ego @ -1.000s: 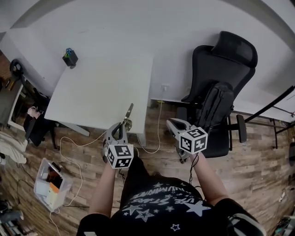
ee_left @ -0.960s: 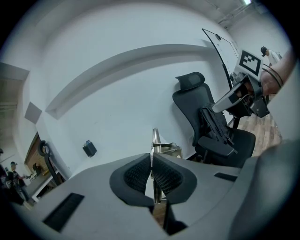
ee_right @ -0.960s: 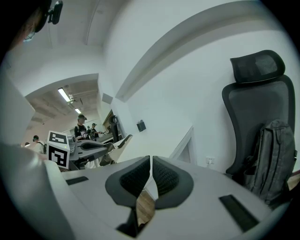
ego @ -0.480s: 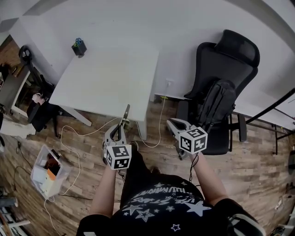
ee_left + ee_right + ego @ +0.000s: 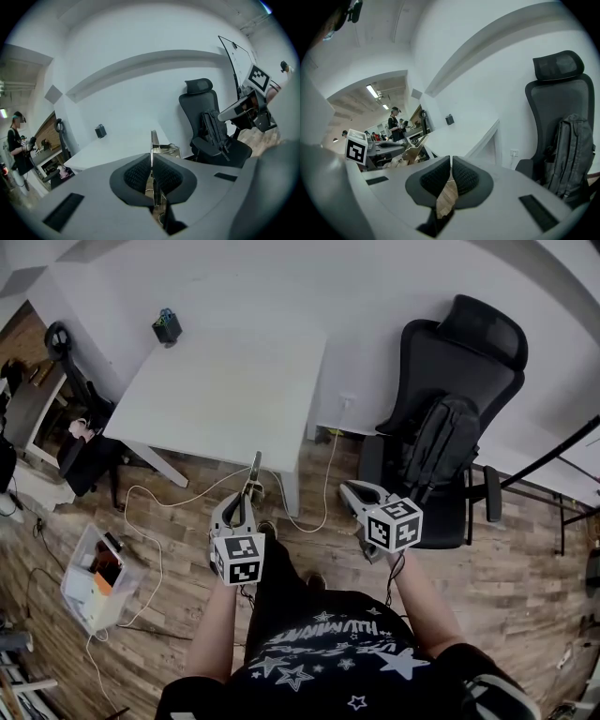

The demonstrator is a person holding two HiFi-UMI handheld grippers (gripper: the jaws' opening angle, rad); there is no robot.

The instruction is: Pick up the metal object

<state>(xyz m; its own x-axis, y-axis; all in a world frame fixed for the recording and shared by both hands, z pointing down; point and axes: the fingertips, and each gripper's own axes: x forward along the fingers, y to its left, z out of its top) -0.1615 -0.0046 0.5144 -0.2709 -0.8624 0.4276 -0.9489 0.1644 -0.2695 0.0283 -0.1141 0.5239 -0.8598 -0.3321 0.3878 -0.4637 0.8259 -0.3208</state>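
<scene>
The metal object (image 5: 253, 476), a thin flat strip with a looped bracket part, sticks forward out of my left gripper (image 5: 243, 504), which is shut on it above the wooden floor. In the left gripper view the metal object (image 5: 153, 146) stands edge-on between the dark pads (image 5: 138, 174). My right gripper (image 5: 351, 491) is held level beside it, shut with nothing between its pads (image 5: 463, 175). The right gripper view also shows the left gripper (image 5: 380, 148) with the metal object (image 5: 415, 148) in it.
A white table (image 5: 225, 390) stands ahead by the wall, with a small black holder (image 5: 168, 326) at its far corner. To the right is a black office chair (image 5: 466, 352) with a backpack (image 5: 441, 446) on it. A plastic box (image 5: 92, 579) and cables (image 5: 159, 521) lie on the floor at left.
Both grippers keep their pose and the left still holds the metal object. The head view has shifted, so the table and holder sit a little higher and further right.
</scene>
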